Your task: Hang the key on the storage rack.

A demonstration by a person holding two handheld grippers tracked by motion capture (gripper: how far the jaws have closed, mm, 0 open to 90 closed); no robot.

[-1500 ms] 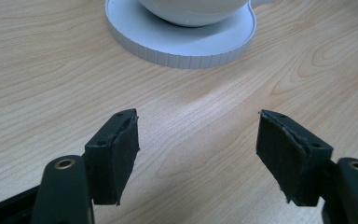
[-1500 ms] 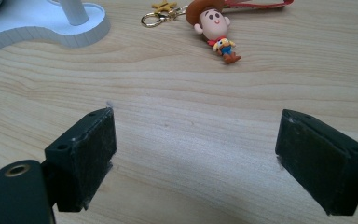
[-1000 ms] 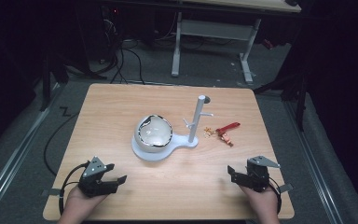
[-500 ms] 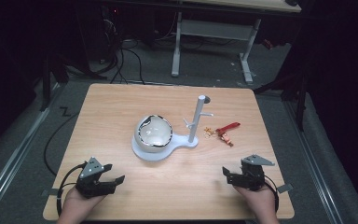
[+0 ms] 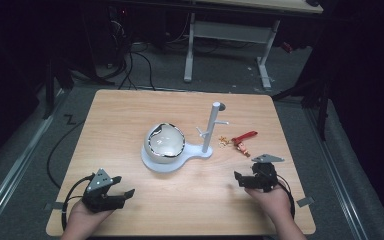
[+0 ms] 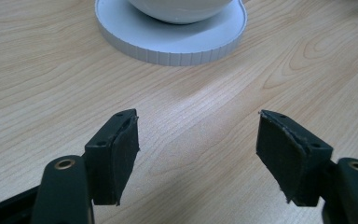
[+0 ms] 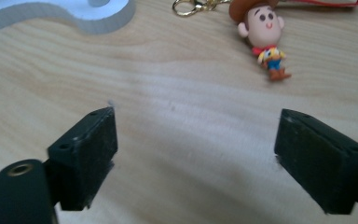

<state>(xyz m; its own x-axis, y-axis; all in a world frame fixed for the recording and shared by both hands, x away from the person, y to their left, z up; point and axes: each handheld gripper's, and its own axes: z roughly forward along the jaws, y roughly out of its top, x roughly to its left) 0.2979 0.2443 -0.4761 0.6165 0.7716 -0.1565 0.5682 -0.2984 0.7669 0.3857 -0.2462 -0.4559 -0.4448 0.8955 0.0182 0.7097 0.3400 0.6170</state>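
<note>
A white stand (image 5: 200, 152) lies mid-table, with a round base (image 6: 170, 39), an upright post (image 5: 210, 125) and short side pegs. A glossy white bowl (image 5: 165, 142) rests on the round base. Right of the post lies a keychain: a red strap (image 5: 244, 136), a gold clasp (image 7: 191, 5) and a small cowboy figure (image 7: 262, 32). My left gripper (image 5: 124, 186) (image 6: 198, 149) stands open near the front left, short of the base, with nothing between its jaws. My right gripper (image 5: 240, 179) (image 7: 196, 149) is open at the front right, a little short of the figure.
The wooden table (image 5: 130, 115) has bare room behind and to the left of the stand. Beyond it are a dark floor, cables (image 5: 135, 60) and a white desk frame (image 5: 230, 35). A cable (image 5: 55, 155) trails off the left edge.
My right gripper has shifted left and a little forward, toward the keychain. The left gripper has barely moved. Both stay open.
</note>
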